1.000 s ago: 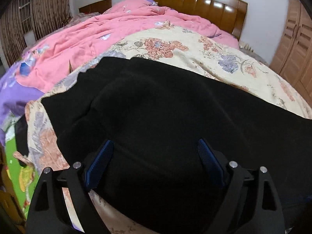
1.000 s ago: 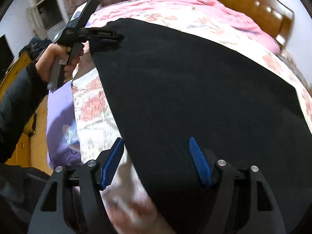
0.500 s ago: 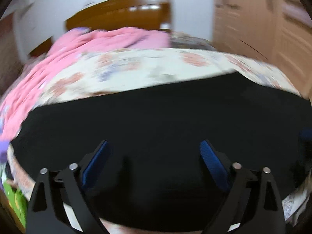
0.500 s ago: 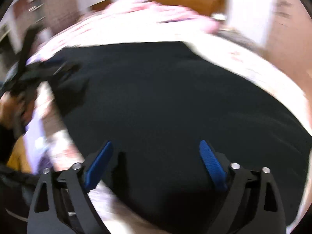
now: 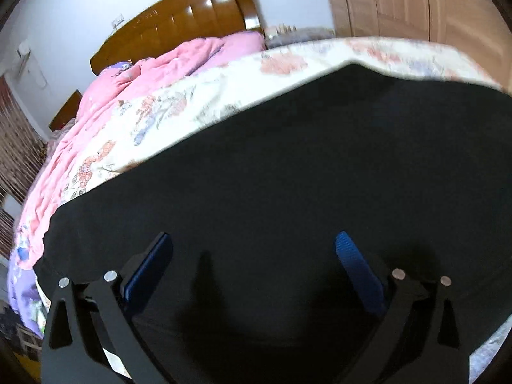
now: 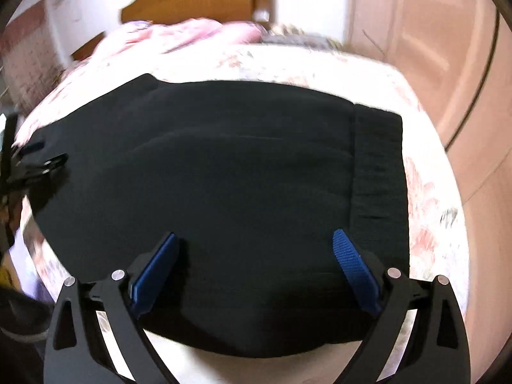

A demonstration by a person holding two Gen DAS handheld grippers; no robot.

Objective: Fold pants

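Floral bedding [image 5: 179,112] covers the bed, with a pink quilt [image 5: 134,80] bunched toward the wooden headboard [image 5: 179,19]. Black pants [image 6: 208,172] lie spread flat on the bedding, waistband [image 6: 377,166] toward the wardrobe [image 6: 448,48]. Both the left gripper [image 5: 252,256] and the right gripper [image 6: 256,249] hang over the pants with fingers spread wide, gripping nothing.

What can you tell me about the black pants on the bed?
The black pants are plain, thick and soft-looking, like fleece. They lie flat across the flowery quilt, already folded into a wide block. A ribbed band, probably the waistband, runs down the right end. Both tools, the left tool and right tool, hover open above the near edge, gripping nothing.
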